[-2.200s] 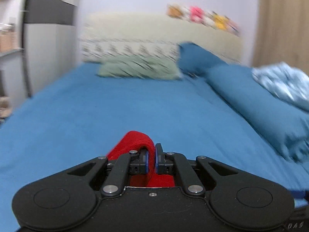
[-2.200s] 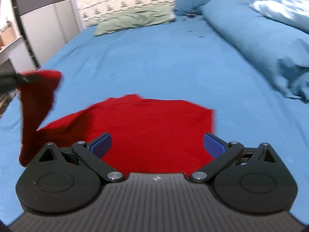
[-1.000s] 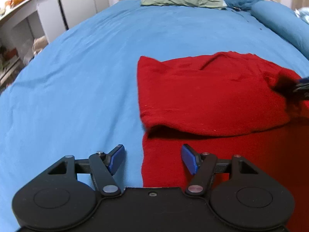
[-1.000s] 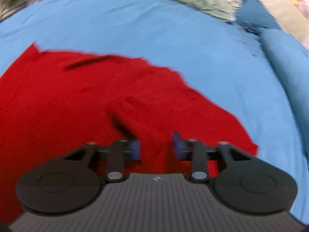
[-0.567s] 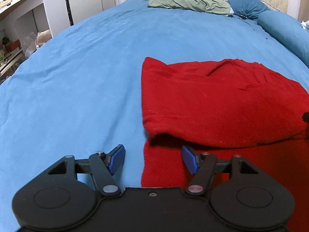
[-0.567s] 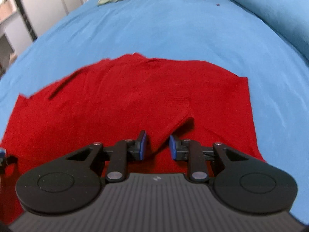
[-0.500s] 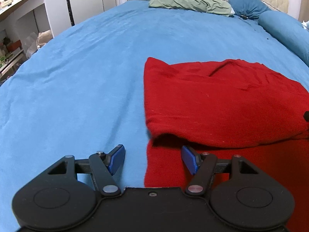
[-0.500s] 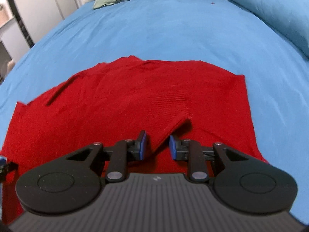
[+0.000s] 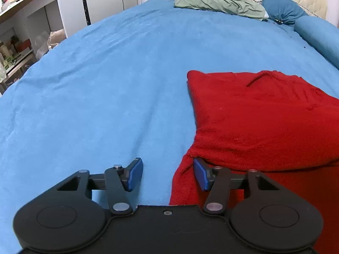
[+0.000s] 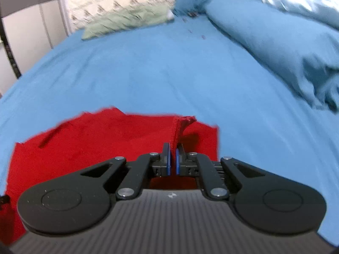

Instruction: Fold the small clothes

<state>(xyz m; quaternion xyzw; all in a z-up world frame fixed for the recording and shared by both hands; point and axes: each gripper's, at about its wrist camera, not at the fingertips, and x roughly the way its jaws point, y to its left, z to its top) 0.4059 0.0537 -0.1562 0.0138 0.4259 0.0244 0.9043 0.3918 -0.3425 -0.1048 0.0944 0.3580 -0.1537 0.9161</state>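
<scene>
A small red knit garment (image 9: 264, 114) lies partly folded on the blue bed sheet (image 9: 106, 84), its upper layer doubled over the lower one. My left gripper (image 9: 167, 176) is open at the garment's near left edge, with its right pad against the red cloth and its left pad over the sheet. In the right wrist view my right gripper (image 10: 173, 160) is shut on a raised fold of the red garment (image 10: 95, 139), which stands up between the pads.
A green pillow (image 9: 218, 4) and a dark blue pillow (image 9: 279, 6) lie at the headboard. A rolled blue duvet (image 10: 275, 42) runs along the right side. White shelves and a cabinet (image 9: 31, 25) stand left of the bed.
My right gripper has closed on the garment's fold and lifted it, and its view has tilted up. My left gripper stays open and has shifted left along the garment's edge.
</scene>
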